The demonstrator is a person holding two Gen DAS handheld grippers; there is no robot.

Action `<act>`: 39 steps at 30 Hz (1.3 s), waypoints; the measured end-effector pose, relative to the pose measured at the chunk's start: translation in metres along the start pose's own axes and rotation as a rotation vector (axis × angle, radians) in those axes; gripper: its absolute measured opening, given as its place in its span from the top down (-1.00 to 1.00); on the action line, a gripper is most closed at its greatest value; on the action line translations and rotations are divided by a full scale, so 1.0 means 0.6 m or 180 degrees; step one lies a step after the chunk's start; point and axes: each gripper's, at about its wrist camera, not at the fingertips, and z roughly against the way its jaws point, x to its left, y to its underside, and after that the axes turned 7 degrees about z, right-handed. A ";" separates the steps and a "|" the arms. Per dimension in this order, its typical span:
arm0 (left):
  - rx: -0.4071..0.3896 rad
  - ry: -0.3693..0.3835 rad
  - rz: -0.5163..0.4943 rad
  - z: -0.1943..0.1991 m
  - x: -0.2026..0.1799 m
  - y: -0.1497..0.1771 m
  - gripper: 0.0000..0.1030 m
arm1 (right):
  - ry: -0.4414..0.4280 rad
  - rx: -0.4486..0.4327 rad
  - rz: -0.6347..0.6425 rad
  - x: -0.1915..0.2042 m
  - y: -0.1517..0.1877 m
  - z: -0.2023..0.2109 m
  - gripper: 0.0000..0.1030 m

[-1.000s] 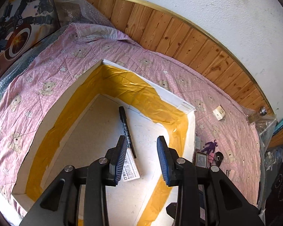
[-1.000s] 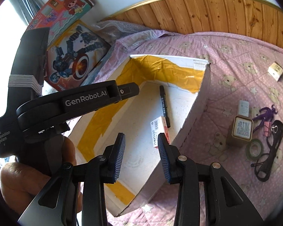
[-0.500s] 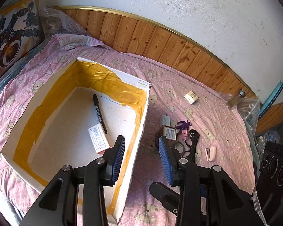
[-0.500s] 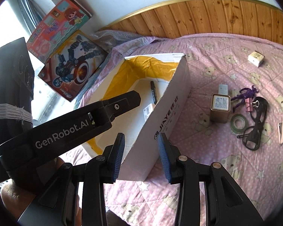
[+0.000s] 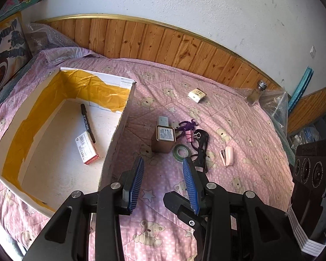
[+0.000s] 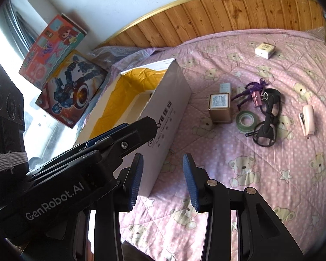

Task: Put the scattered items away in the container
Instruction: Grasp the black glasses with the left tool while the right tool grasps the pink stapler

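Pink bedding [image 5: 239, 130] printed with teddy bears and stars covers the bed, backed by wooden panelling and a white wall. On its left side sits the white box [image 5: 117, 139], lined inside with yellow tape, and on its floor lie a black marker [image 5: 87, 122] and a small red-and-white carton [image 5: 87, 148], touching at the marker's lower end.

A second ago the left gripper [image 5: 163, 167] hung directly over the box interior, above the marker and carton; it has since swung to the right and now sits over the bedding just outside the box's right wall, jaws spread apart and empty. Its view has widened to take in the scattered items, which were mostly hidden before. The right gripper [image 6: 162, 163] has likewise shifted from over the box opening to outside its near corner, jaws released and holding nothing, with the left tool crossing its view at lower left.

Still out on the bedding, clustered near the box: a gold tin [image 5: 164, 140] with a white label, a green tape roll [image 5: 180, 151] just beside it, a purple figure [image 5: 188, 126], a pink binder clip [image 5: 188, 136], a black cable [image 5: 201, 150] and a pink stapler [image 5: 227, 155]. A small white box [image 5: 196, 92] lies well apart toward the panelling.
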 end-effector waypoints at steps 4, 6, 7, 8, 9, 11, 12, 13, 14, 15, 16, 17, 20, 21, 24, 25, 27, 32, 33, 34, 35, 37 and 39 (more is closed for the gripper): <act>0.0040 -0.0016 -0.0029 -0.007 -0.010 0.022 0.24 | 0.0029 -0.0028 -0.0111 -0.031 0.023 0.010 0.17; 0.0081 -0.0033 -0.0040 -0.012 -0.013 0.033 0.24 | 0.0034 -0.0022 -0.0223 -0.054 0.034 0.010 0.16; 0.0106 -0.0026 -0.0043 -0.015 -0.014 0.037 0.24 | 0.0039 -0.0008 -0.0288 -0.066 0.040 0.008 0.16; 0.0134 -0.0026 -0.0046 -0.020 -0.015 0.042 0.24 | 0.0049 0.0007 -0.0342 -0.078 0.045 0.007 0.16; 0.0161 -0.0031 -0.0043 -0.025 -0.016 0.046 0.24 | 0.0064 0.0020 -0.0392 -0.089 0.050 0.005 0.16; 0.0215 -0.0010 -0.0037 -0.036 -0.019 0.055 0.24 | 0.0101 0.0036 -0.0497 -0.111 0.058 0.003 0.16; 0.0238 0.0000 -0.0046 -0.042 -0.022 0.058 0.24 | 0.0118 0.0037 -0.0546 -0.122 0.062 0.002 0.16; 0.0265 0.0007 -0.0057 -0.048 -0.024 0.061 0.24 | 0.0131 0.0033 -0.0597 -0.132 0.065 0.002 0.16; 0.0299 0.0014 -0.0069 -0.055 -0.026 0.063 0.24 | 0.0142 0.0028 -0.0649 -0.142 0.067 0.003 0.16; 0.0333 0.0019 -0.0081 -0.063 -0.029 0.065 0.24 | 0.0153 0.0023 -0.0692 -0.151 0.069 0.003 0.16; 0.0367 0.0021 -0.0096 -0.071 -0.031 0.066 0.24 | 0.0167 0.0019 -0.0728 -0.160 0.069 0.003 0.16; 0.0404 0.0020 -0.0112 -0.080 -0.034 0.067 0.24 | 0.0185 0.0011 -0.0763 -0.169 0.069 0.004 0.16; 0.0505 0.0037 -0.0150 -0.107 -0.045 0.067 0.22 | 0.0228 -0.0023 -0.0859 -0.193 0.065 0.009 0.16; 0.0522 0.0039 -0.0162 -0.115 -0.049 0.066 0.19 | 0.0258 -0.0038 -0.0876 -0.201 0.062 0.011 0.16; 0.0596 0.0084 -0.0162 -0.143 -0.061 0.062 0.11 | 0.0379 -0.0085 -0.0903 -0.226 0.053 0.021 0.16; 0.0634 0.0101 -0.0152 -0.155 -0.065 0.060 0.11 | 0.0442 -0.0106 -0.0910 -0.235 0.050 0.024 0.16; 0.0704 0.0130 -0.0139 -0.179 -0.072 0.055 0.11 | 0.0578 -0.0153 -0.0910 -0.255 0.042 0.032 0.15; 0.0830 0.0190 -0.0148 -0.242 -0.099 0.038 0.11 | 0.0869 -0.0220 -0.0887 -0.306 0.018 0.040 0.10; 0.0848 0.0203 -0.0154 -0.255 -0.106 0.034 0.11 | 0.0903 -0.0213 -0.0888 -0.317 0.014 0.038 0.10; 0.0865 0.0206 -0.0160 -0.267 -0.112 0.029 0.11 | 0.0930 -0.0205 -0.0895 -0.328 0.010 0.036 0.09; 0.0876 0.0217 -0.0165 -0.280 -0.118 0.024 0.11 | 0.0960 -0.0196 -0.0907 -0.340 0.006 0.033 0.09; 0.0879 0.0229 -0.0185 -0.304 -0.129 0.014 0.11 | 0.1012 -0.0173 -0.0924 -0.361 -0.001 0.026 0.08; 0.0891 0.0226 -0.0185 -0.332 -0.136 0.002 0.11 | 0.1047 -0.0143 -0.0928 -0.380 -0.007 0.015 0.08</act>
